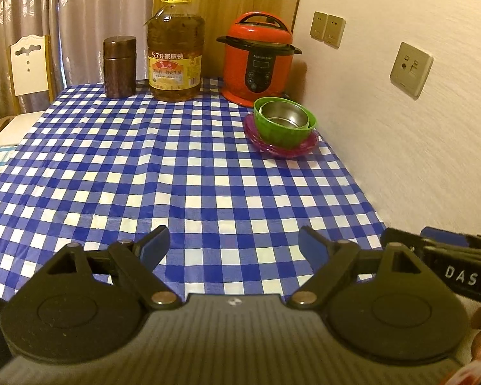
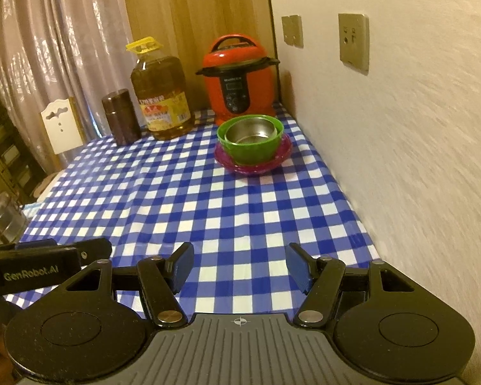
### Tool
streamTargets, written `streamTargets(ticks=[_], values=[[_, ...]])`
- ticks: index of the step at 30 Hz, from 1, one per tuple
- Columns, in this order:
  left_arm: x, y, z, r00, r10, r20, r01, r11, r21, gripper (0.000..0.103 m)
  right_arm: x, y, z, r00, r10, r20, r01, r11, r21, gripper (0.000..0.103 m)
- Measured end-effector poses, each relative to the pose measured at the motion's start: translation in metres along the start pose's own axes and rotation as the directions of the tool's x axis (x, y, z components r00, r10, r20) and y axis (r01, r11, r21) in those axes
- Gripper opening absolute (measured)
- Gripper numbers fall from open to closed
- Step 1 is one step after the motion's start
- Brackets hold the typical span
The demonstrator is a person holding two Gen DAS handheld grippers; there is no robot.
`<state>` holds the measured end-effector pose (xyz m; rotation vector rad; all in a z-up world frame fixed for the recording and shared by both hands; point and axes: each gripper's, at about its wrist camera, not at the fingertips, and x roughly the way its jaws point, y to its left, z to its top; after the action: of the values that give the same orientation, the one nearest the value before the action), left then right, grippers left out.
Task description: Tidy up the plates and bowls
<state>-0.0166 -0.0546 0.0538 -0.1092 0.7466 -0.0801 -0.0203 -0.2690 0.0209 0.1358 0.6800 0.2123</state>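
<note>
A steel bowl (image 1: 283, 115) sits inside a green bowl (image 1: 280, 130), which stands on a pink plate (image 1: 304, 147) at the far right of the checked table, by the wall. The same stack shows in the right wrist view: steel bowl (image 2: 251, 133), green bowl (image 2: 250, 152), pink plate (image 2: 272, 163). My left gripper (image 1: 234, 247) is open and empty, low over the near part of the table. My right gripper (image 2: 239, 266) is open and empty, also near the front. Both are well short of the stack.
A red pressure cooker (image 1: 256, 61), a large oil bottle (image 1: 175, 51) and a dark canister (image 1: 119, 65) stand along the back edge. The wall (image 1: 400, 128) runs along the right side. A white chair (image 1: 30, 64) stands at the far left. A blue checked cloth (image 1: 144, 166) covers the table.
</note>
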Motion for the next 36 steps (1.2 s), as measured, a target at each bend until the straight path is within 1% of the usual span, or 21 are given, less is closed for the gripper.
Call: streamTargets(ticks=[8,36], values=[[0.0016,-0.0003,-0.0005,1.0,-0.01,-0.009,0.01,1.0,-0.004,0.086,0.0005,-0.0012,0.0015,1.0,0.002,0.005,-0.002,1.0,0.009,0.063],[0.0035,-0.0024,-0.0022,1.0,-0.01,-0.013,0.01,1.0,0.0,0.086,0.0,-0.0034,0.0004,1.0,0.001,0.01,-0.002,1.0,0.022,0.063]])
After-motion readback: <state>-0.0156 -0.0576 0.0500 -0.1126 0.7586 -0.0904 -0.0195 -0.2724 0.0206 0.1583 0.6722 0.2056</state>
